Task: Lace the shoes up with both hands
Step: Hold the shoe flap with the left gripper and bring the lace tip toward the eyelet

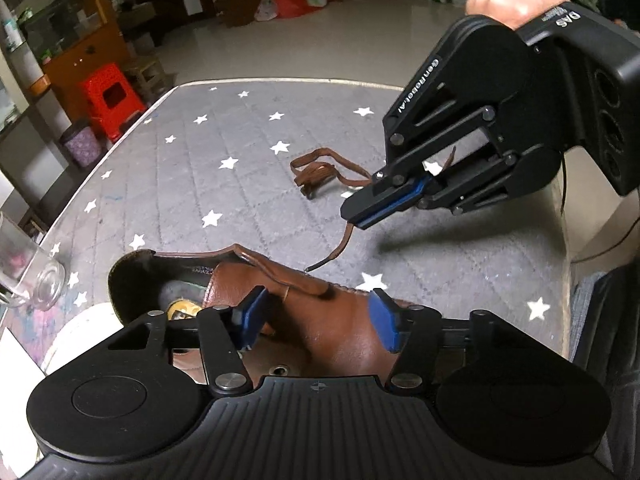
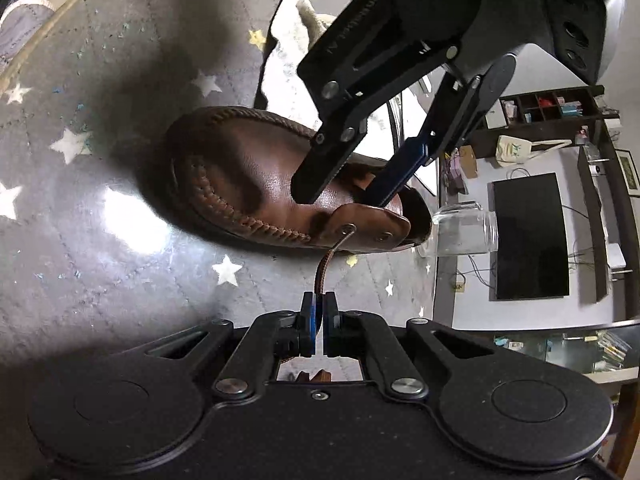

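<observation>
- your right gripper (image 2: 318, 312) has its blue pads pressed together on the brown lace (image 2: 326, 264); the lace runs taut from the pads up to a metal eyelet (image 2: 349, 227) on the near flap of the shoe.
- in the left wrist view the same right gripper (image 1: 362, 216) hangs above the table with a loose lace end (image 1: 332, 254) dangling beneath its tips; a hand (image 1: 516, 2) grips its body at the top right.
- your left gripper (image 1: 316, 314) stands about half spread, its two blue pads either side of the shoe's tongue; whether the pads press the leather you cannot tell from either view.
- the brown leather shoe (image 2: 256, 184) lies on the grey star-printed table cover (image 1: 224, 184), between the two grippers, its opening towards the left gripper.
- a second coil of brown lace (image 1: 320, 174) lies on the cover beyond the shoe, well apart from it.
- a clear glass jar (image 2: 466, 228) lies on its side just beside the heel; in the left wrist view it is cut off by the left edge.
- the far flap of the shoe is hidden behind the left gripper's fingers in the right wrist view.
</observation>
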`<state>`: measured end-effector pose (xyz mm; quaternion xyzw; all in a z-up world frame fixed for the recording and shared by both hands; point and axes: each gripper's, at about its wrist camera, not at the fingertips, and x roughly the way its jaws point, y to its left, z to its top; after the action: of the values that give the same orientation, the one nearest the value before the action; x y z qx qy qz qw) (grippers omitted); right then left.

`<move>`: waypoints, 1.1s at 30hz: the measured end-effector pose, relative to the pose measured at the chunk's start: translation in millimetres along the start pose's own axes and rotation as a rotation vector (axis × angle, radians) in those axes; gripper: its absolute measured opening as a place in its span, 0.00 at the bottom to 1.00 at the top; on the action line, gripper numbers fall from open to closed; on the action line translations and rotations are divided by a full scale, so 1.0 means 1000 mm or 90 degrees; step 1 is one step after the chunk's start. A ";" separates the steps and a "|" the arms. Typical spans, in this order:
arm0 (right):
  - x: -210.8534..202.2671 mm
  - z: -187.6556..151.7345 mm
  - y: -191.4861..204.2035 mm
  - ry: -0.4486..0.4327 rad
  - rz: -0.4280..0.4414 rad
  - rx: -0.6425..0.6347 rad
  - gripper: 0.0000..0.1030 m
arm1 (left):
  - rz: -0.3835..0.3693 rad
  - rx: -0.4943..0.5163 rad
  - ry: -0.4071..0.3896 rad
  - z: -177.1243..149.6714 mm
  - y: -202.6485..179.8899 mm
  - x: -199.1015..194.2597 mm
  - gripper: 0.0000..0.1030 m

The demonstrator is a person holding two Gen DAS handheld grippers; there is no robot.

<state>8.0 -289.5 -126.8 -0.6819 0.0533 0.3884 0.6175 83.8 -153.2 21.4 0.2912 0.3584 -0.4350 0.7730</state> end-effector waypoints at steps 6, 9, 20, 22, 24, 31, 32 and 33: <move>0.009 -0.001 -0.003 0.007 0.005 -0.033 0.03 | -0.002 0.006 0.013 -0.002 0.005 0.005 0.45; 0.009 0.000 -0.003 0.006 0.006 -0.050 0.03 | -0.003 0.014 0.011 -0.002 0.004 0.005 0.44; 0.014 0.008 -0.021 -0.005 -0.028 -0.029 0.03 | 0.015 0.054 0.006 0.000 -0.001 0.011 0.41; 0.016 0.009 -0.024 -0.006 -0.032 -0.019 0.03 | 0.028 0.067 0.004 0.001 -0.002 0.010 0.39; 0.019 0.011 -0.028 -0.008 -0.038 -0.007 0.03 | 0.032 0.075 0.003 0.002 -0.002 0.010 0.34; 0.010 0.013 -0.018 -0.023 -0.044 0.021 0.03 | 0.016 0.109 0.003 0.004 -0.005 0.011 0.21; 0.010 0.014 -0.018 -0.024 -0.044 0.022 0.03 | 0.014 0.111 0.002 0.005 -0.005 0.011 0.20; 0.010 0.014 -0.018 -0.025 -0.044 0.024 0.03 | 0.012 0.112 0.000 0.005 -0.004 0.011 0.20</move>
<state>18.5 -268.5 -117.2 -0.6640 0.0249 0.3791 0.6441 85.5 -163.8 14.7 0.3612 0.3160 -0.4577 0.7484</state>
